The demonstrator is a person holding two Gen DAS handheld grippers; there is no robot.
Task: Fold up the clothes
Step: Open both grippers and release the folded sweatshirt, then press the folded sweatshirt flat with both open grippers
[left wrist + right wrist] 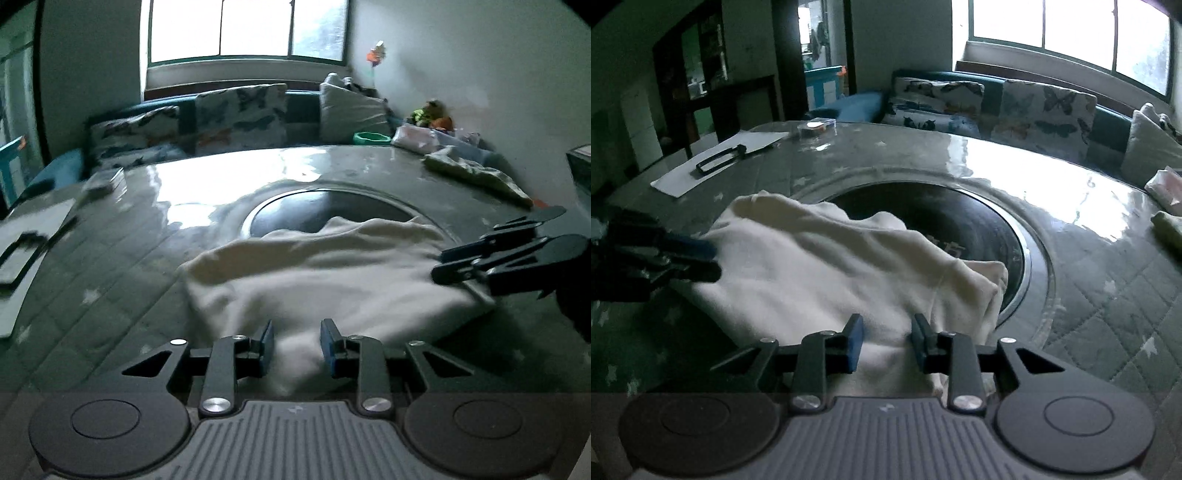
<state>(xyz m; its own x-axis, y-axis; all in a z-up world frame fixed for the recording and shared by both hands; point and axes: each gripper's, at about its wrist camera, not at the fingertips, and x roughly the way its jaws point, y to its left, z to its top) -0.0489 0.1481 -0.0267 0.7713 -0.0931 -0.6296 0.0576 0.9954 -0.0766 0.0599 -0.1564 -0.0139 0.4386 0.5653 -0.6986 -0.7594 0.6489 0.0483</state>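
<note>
A white garment (325,269) lies rumpled on the round table (221,184), partly over the dark centre disc (317,210). My left gripper (297,343) is open at the garment's near edge, with cloth between its fingers. My right gripper (448,267) shows at the garment's right edge in the left wrist view. In the right wrist view the garment (820,266) spreads ahead; my right gripper (886,341) is open with cloth between its fingers. My left gripper (705,262) sits at the garment's left edge.
White paper (716,158) with a black clip lies at the far left of the table (1108,295). A clear box (816,127) sits beyond it. Another cloth (476,173) lies at the table's right. A sofa with pillows (240,114) stands behind.
</note>
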